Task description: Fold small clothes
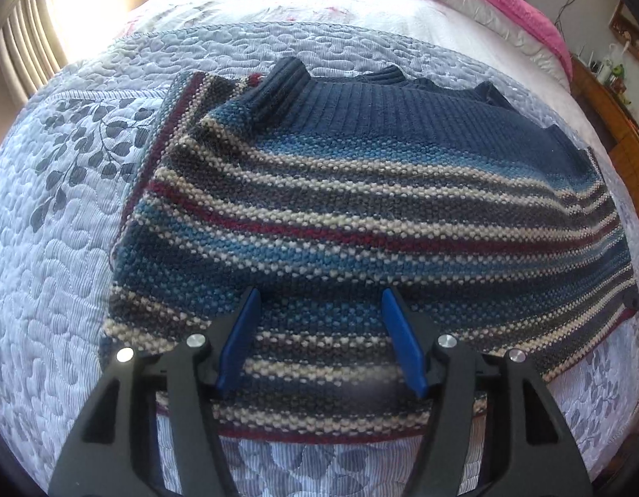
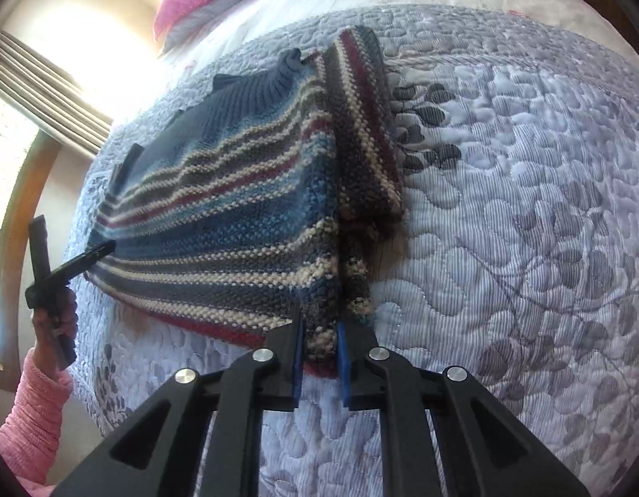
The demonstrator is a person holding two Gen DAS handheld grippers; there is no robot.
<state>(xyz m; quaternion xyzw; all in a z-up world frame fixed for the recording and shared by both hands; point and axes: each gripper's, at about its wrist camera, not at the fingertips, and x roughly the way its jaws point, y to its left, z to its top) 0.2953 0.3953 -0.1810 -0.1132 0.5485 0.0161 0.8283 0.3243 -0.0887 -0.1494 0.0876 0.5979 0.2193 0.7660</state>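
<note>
Step in hand, prob.: mid-fold on one striped knit sweater (image 1: 361,190), lying on the quilted bedspread (image 1: 50,281). One side is already doubled over; the narrow folded flap (image 2: 367,132) runs straight ahead of the right gripper (image 2: 319,346).

Right gripper: clenched on the sweater's near corner, blue pads (image 2: 298,352) pinching a bunched bit of knit between them. Left gripper (image 1: 321,341): released, jaws wide apart, hovering over the near hem w/ stripes showing between the fingers; whether it touches the knit, can't tell. In the right wrist view it sits far to the left of the right gripper, at the sweater's other edge, held by a hand (image 2: 56,310) in a pink sleeve (image 2: 33,414).

Next move, I'd judge: left closes on its hem corner, then both lift and carry the near edge fwd toward the ribbed collar (image 1: 340,91), keeping tension even so the thick knit doesn't sag or the flap slip open.

Count: 1 sweater, 2 grippers, 1 bedspread, 1 pink blanket (image 1: 506,8) beyond, at the bed's far end.
</note>
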